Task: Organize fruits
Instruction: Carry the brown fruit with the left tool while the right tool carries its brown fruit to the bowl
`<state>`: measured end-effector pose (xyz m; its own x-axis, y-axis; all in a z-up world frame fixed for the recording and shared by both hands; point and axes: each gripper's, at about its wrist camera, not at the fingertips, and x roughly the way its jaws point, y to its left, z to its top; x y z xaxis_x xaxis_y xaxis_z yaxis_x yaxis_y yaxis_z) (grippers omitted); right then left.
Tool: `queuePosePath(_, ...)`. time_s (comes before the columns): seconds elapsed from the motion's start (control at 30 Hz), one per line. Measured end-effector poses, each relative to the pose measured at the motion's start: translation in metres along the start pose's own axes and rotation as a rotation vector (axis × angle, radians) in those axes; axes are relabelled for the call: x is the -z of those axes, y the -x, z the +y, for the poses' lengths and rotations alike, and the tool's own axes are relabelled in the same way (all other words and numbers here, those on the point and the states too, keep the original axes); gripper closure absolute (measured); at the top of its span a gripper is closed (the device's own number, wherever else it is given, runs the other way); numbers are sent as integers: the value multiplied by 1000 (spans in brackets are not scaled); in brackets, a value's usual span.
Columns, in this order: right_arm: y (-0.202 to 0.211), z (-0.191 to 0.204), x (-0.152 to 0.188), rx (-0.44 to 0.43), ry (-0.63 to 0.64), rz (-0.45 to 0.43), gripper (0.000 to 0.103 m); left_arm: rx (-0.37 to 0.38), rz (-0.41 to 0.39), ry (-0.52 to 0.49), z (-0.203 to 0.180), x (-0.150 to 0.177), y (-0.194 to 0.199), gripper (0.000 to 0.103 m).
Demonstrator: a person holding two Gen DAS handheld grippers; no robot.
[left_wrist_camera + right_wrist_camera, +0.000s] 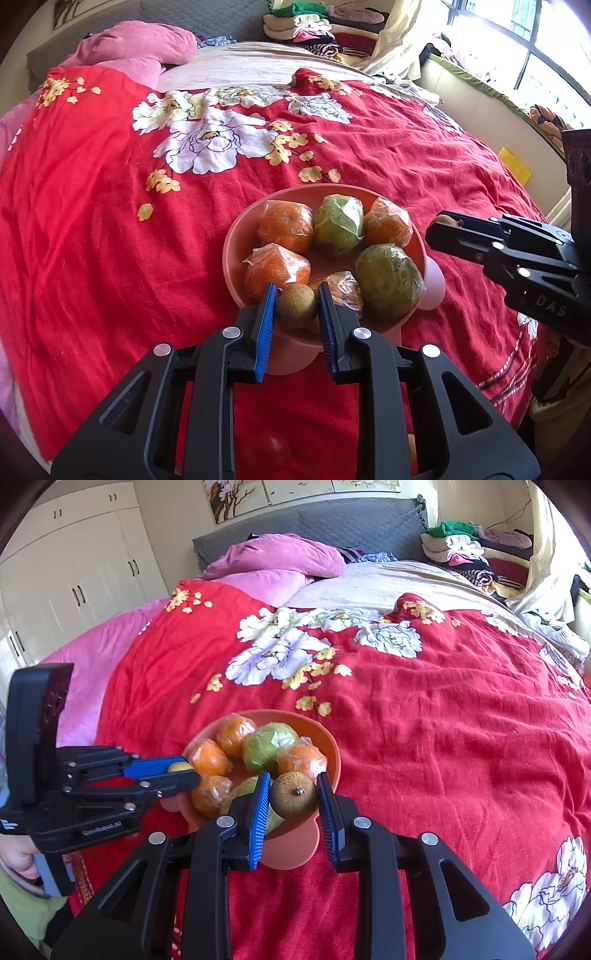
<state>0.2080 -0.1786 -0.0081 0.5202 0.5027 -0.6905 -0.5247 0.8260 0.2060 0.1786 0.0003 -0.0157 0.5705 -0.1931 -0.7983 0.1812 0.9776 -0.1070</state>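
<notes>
Two black fingers with blue pads sit closest in each view, and each pair holds a small brown fruit. From its own camera, the left gripper (296, 303) squeezes one little brown fruit (296, 305) just over the near edge of the pink bowl (236, 236). From the other camera, the right gripper (291, 795) squeezes a second brown fruit (293, 794), the one with a tiny stem, over the near rim of the same bowl.

That bowl rests on the red flowered bedspread (92, 206). It already holds wrapped oranges (285, 225) and wrapped green fruits (338, 224), packed close together.

I think the step now is to put both small fruits into the bowl. To do it well, lower each one into a gap between the big fruits before letting go. A round fruit dropped from high up could bounce off and roll away across the bed. Open the fingers slowly, one gripper at a time, so the two grippers do not bump. The bed is soft, so do not push down on the bowl or it may tip.
</notes>
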Motion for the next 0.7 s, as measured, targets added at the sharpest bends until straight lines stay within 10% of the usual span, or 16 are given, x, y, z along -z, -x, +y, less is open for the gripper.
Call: queuePosePath(0.7,-9,3,3,-7,-8,1,77,0,-1,4,2,0,0,87)
